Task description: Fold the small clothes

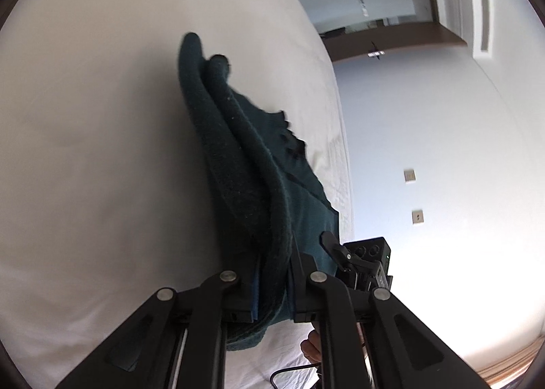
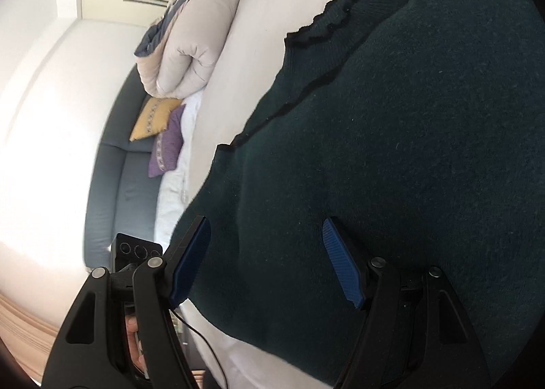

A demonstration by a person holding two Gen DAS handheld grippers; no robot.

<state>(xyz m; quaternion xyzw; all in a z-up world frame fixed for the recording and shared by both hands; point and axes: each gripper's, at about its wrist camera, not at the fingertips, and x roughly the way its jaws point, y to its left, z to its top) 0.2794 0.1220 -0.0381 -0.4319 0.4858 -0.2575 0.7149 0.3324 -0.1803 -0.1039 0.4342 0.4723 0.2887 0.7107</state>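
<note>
Closest to the left wrist camera, the left claw (image 1: pixel 272 290) is closed on a bunched edge of the dark teal knitted sweater (image 1: pixel 245 164). The cloth is pinched between its two fingers and rises from there as a thick double fold that stands on its edge over the white bed sheet (image 1: pixel 85 150).

In the right wrist view, the right claw (image 2: pixel 265 259) is open. Its two blue ribbed pads (image 2: pixel 342 264) stand wide apart and hold nothing, and the flat body of the sweater (image 2: pixel 391 150) lies between and beyond them on the bed sheet (image 2: pixel 259 14). Whether the pads touch the cloth, I cannot tell.

Further along the sweater, its frilled black-trimmed collar (image 2: pixel 335 11) points away from the right claw. Beyond the collar lie a pale folded quilt (image 2: pixel 184 58), a yellow cushion (image 2: pixel 155 118) and a purple cushion (image 2: pixel 167 145), all against a grey headboard (image 2: pixel 112 191).

The sweater looks soft, rather thick and light. I think it will sag and bend wherever it is not supported, and the knit should not slip between ribbed pads. A good place to take hold seems to be the near hem or a side edge, both layers together, so that the fold stays even.
</note>
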